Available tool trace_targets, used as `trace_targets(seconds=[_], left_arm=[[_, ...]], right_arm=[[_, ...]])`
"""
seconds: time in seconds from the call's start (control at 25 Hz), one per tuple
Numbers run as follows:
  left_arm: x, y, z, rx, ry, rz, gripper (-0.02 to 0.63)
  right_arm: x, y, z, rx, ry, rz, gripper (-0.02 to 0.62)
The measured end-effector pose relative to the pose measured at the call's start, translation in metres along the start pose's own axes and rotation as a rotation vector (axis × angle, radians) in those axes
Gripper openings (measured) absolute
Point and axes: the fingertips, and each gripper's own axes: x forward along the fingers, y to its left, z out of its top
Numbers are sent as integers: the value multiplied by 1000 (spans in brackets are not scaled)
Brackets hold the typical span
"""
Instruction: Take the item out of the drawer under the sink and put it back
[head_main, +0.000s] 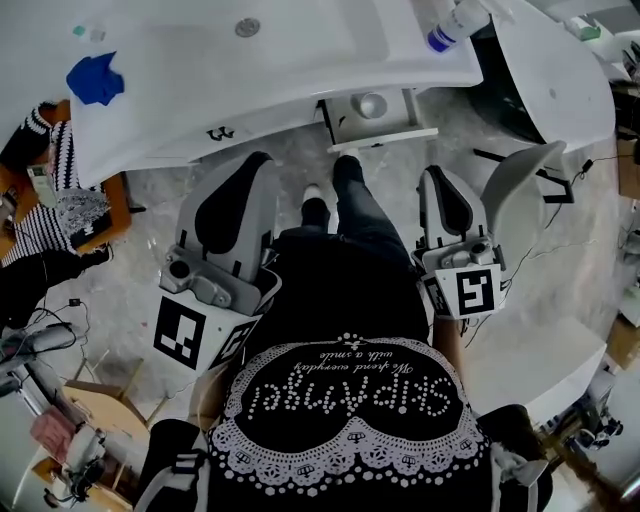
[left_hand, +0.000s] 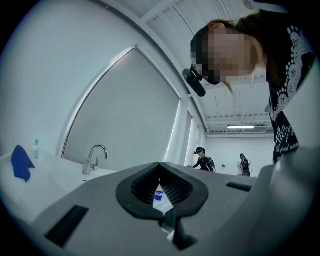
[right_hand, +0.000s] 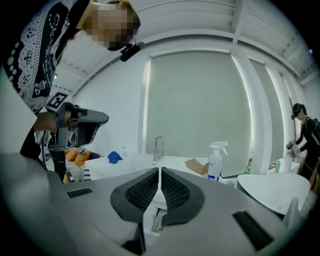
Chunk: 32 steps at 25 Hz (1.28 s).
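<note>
Step in hand: drawer (head_main: 384, 137) under the sink (head_main: 300, 62) stands pulled open with the item (head_main: 370, 104) lying inside. Whether this is before the take-out or after the return cannot be told.
Task thing, location: item sits in the open drawer, upper centre of the head view, below the edge of the white surface (head_main: 150, 125).
Left tool (head_main: 256, 165): clenched, nothing between the pads, lower left of the head view, well apart from the drawer.
Right tool (head_main: 436, 178): clenched and empty, right of centre, also well apart from the drawer.
Next move, judged: if the item is to come out, one tool must reach forward to the drawer, release its jaws, then close around the item.
Item, form: small, round, pale grey, smooth-looking; exact kind too small to tell.
Drawer, form: shallow white box, flat front.
Tool pads: black, ribbed; shells grey, smooth, matte.
Other stock: spray bottle (head_main: 455, 22), white with blue label; blue cloth (head_main: 96, 79), crumpled; chrome faucet (right_hand: 158, 148), curved.
</note>
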Motion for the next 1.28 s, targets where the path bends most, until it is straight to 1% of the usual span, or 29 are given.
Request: trace_targets(seconds=[0.2,0.4,0.52,0.8,1.04,1.08,1.16,1.28], left_arm=[[10,5,-6,-12,9,24,5],[21,13,-6,-28,10,65,5],[28,19,-8,-36,16,79,5],[50,32,-12,-61,27,116,5],[70,40,-23,-88,53,129,5],[73,42,-25,-95,57,130,5],[79,44,-27,-109,63,133,5],[88,48,-30,-121,65,136,5]], right_arm=[[20,-10,-21,-111,83,37,23],[49,-19,-46,-212,177,114,23],[65,-25,-68,-259,233,152,24],[98,-35,-126,-296,406,258,25],[121,-46,-157,-308,490,316,26],[125,-48,-162,-308,507,323,29],[130,-52,-174,-317,549,337,56],[138,-58,-194,-387,609,362,64]])
